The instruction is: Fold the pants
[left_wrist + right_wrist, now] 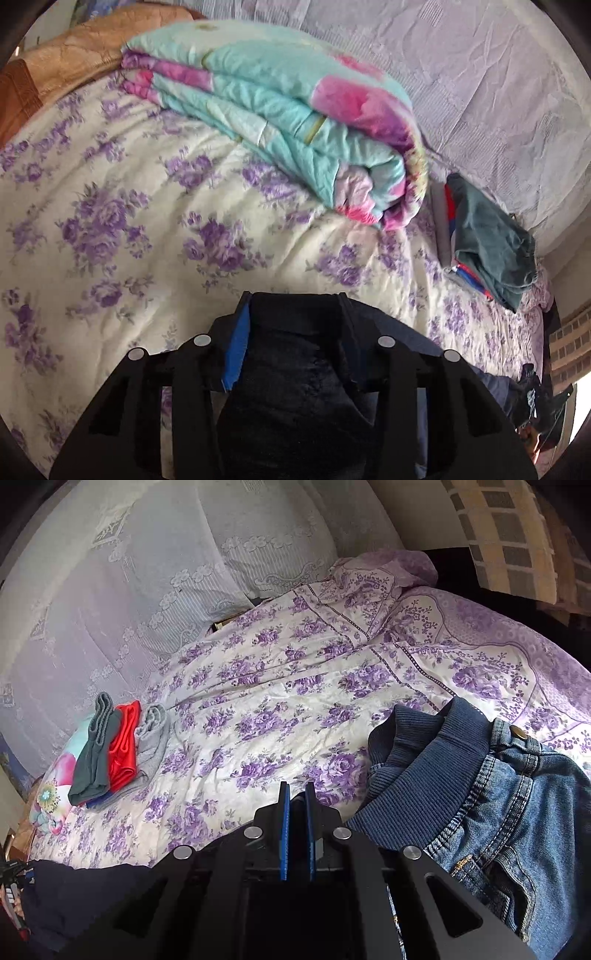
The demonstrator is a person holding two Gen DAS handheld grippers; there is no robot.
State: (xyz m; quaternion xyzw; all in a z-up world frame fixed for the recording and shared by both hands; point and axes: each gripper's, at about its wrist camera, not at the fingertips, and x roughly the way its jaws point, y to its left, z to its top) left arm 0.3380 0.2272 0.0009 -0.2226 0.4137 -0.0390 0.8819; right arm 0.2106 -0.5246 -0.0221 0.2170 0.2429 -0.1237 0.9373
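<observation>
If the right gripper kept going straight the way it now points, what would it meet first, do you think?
Most likely the floral bedspread. The right gripper, jaws nearly shut and empty, points down at bare bedding, between the stack of folded clothes and the jeans. Depth is hard to judge.

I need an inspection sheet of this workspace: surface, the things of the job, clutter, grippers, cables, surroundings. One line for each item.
Surface: bedspread with purple flowers, wrinkled, covering the bed.
Job's things: dark garment fills the space between the fingers of the left gripper; jeans with a ribbed waistband lie beside the right gripper.
Clutter: folded quilt in turquoise and pink; stack of folded clothes, green, red and grey.
Grippers: left around the dark garment, whether it presses cannot be told; right shut, nothing seen between its pads.
Cables: nothing seen.
Surroundings: lace curtain behind the bed.
</observation>
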